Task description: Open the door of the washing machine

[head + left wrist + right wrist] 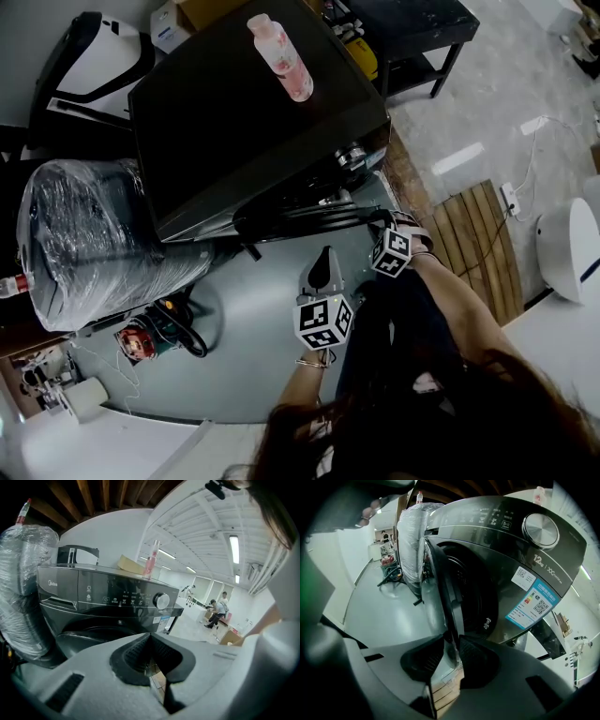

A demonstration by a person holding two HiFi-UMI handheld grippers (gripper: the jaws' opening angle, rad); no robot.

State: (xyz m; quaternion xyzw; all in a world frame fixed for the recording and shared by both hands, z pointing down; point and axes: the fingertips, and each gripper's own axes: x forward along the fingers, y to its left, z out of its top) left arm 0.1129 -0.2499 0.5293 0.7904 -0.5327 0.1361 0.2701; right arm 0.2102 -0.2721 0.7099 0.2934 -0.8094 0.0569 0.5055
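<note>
A person stands in front of a dark washing machine [244, 103], seen steeply from above, holding a tool in each hand. The right tool [451, 644] is narrowed onto the free edge of the round door [440, 588], which stands partly open from the drum; its pads appear to touch the rim on both sides. The left tool [150, 637] is pressed together at the tips with nothing between them, and hangs just in front of the machine, apart from the door.

Only the right gripper view shows the pinch, along with the silver knob [540, 530] and a blue and white label [534, 604] on the front. The left gripper view shows the control panel face-on and, far behind, a bright hall with people [216, 613]. The head view alone shows the machine's flat top, where a pink bottle [281, 58] lies.

A bulky bundle wrapped in clear film [94, 239] sits close against the machine's side. A red device with black cables [136, 339] lies on the grey floor [244, 347] nearby. Wooden slats [478, 244] lie on the floor to the person's right.
</note>
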